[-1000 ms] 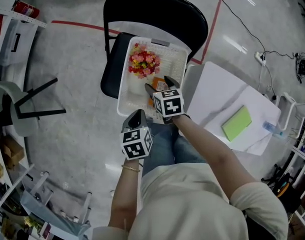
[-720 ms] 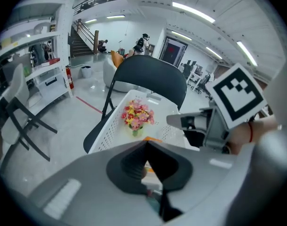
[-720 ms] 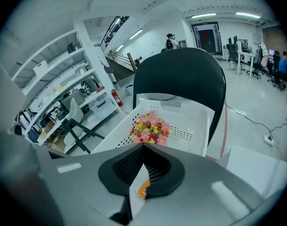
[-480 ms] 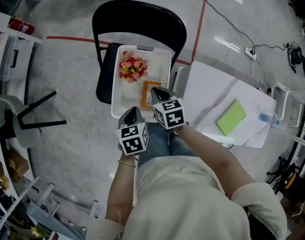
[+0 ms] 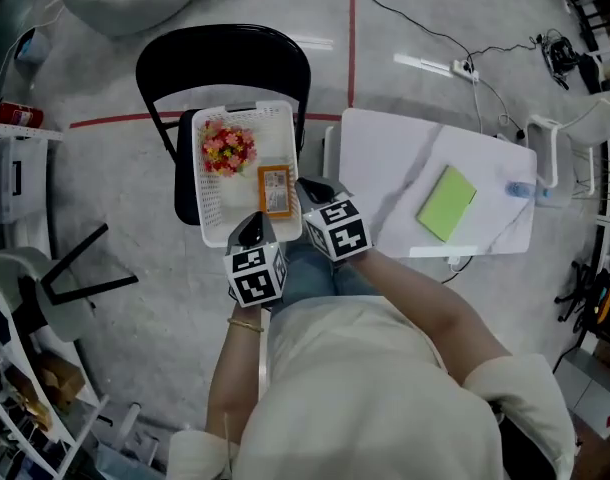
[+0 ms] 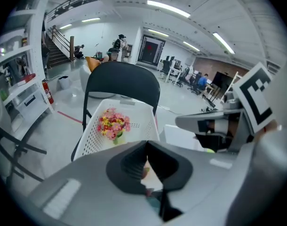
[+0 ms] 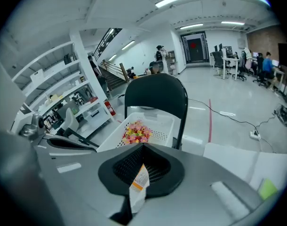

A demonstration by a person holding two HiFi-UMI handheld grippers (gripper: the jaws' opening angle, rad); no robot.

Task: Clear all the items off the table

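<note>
The green pad (image 5: 446, 202) is lying slanted at frame right, nearest the right gripper (image 5: 311, 186) (pressed together, empty, like the left gripper (image 5: 250, 224)).

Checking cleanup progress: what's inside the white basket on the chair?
A flower bunch and an orange packet; the left gripper and right gripper hide the near end of the basket.

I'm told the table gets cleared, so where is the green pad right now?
In the head view, the green pad lies flat on the white table, toward its right half, well right of the white basket on the black chair.
</note>
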